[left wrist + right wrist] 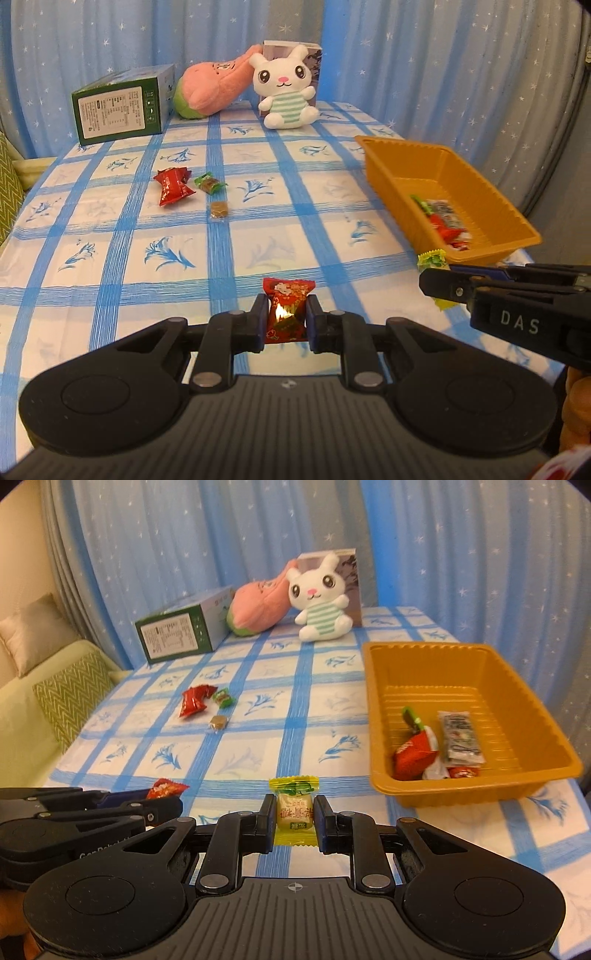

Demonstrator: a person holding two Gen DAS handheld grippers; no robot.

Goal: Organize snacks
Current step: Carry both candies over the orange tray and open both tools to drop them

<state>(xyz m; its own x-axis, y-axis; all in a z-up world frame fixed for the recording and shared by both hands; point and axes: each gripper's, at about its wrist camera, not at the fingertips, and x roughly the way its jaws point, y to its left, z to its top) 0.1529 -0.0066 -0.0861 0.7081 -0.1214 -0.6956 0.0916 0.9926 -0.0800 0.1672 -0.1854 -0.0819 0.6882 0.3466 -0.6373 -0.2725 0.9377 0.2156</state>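
The left gripper is held low and roughly level over the checked tablecloth, its two fingers pointing toward the far end of the table and closed narrowly on a red wrapped candy; the candy stands upright between the pads, its crimped top edge projecting beyond the fingertips. The right gripper is held at a similar low, level attitude just beside the left one, its fingers closed on a yellow-green wrapped candy, which also sits upright between the pads with its serrated top past the tips. In the left wrist view the right gripper enters from the right side, its fingertips crossing toward the centre. Ahead and to the right of both sets of fingers sits the orange tray, with several wrapped snacks lying in its near end. Well ahead and to the left of the fingers, three loose snacks lie near one another on the cloth: a red packet, a green-wrapped candy just beside it, and a small brown candy nearer the fingers. At the far end stand a green box, a pink plush and a white rabbit plush leaning against a grey box.
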